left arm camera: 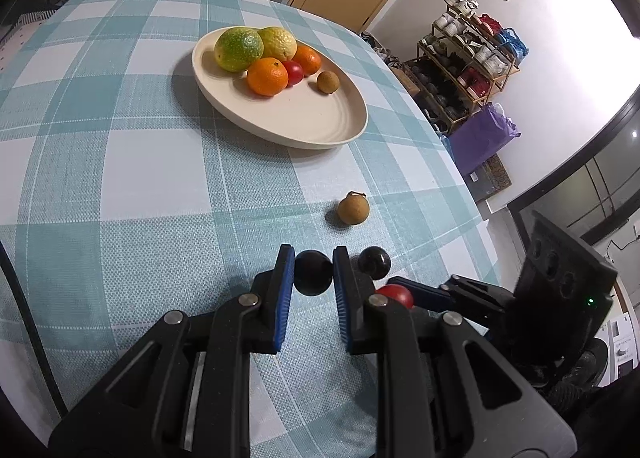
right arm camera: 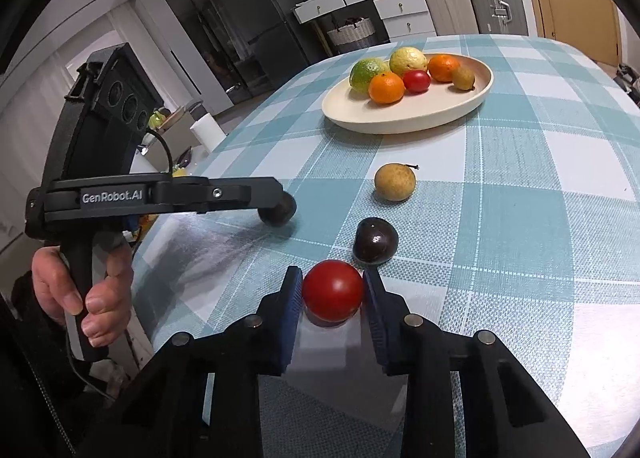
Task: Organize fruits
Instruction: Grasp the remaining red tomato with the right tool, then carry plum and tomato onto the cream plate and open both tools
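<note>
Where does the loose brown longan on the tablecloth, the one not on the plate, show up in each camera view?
Left wrist view: the loose longan lies right of centre, between the plate and the left gripper.
Right wrist view: the same longan sits just right of centre, below the plate and above the dark plum.
Shared landmark: the cream plate of fruit.

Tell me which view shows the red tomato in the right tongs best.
Right wrist view: the red tomato sits whole between the right tongs. In the left wrist view only its top shows behind a finger.
</note>
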Available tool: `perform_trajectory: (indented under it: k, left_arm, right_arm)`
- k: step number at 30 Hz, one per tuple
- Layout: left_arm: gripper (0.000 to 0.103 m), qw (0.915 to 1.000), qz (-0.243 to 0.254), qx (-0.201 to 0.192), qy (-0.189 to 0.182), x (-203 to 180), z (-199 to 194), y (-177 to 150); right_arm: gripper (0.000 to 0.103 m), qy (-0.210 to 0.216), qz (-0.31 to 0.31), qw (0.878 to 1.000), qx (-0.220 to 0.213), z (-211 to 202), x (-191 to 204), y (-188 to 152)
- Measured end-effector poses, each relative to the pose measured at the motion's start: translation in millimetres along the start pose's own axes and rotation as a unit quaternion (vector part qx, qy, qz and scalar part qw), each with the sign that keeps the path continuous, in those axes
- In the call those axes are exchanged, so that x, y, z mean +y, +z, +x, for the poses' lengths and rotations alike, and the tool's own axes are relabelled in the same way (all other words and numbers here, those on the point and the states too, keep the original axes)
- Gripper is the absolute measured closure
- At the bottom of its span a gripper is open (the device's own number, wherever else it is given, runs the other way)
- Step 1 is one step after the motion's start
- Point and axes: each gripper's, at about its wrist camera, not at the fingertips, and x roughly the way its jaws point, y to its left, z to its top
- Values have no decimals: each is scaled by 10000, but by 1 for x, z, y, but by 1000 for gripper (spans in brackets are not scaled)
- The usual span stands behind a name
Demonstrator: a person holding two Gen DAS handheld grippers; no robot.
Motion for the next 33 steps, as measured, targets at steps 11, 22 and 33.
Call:
perform_trajectory:
  k: [11,22,33]
  left_arm:
    - [86,10000,-8,-66,-31,1,1,22]
    - [86,9996,-137,-203,-157,10,3,63]
    - [86,9988,-301,-370,-114,31,11,112]
  right_arm:
    - [71,31,48,9988,-482,-25,-7,21]
    - [71,72,-31,9971,-751,-31,-19,61]
    - [71,78,-142,9970,-751,-10,-31,108]
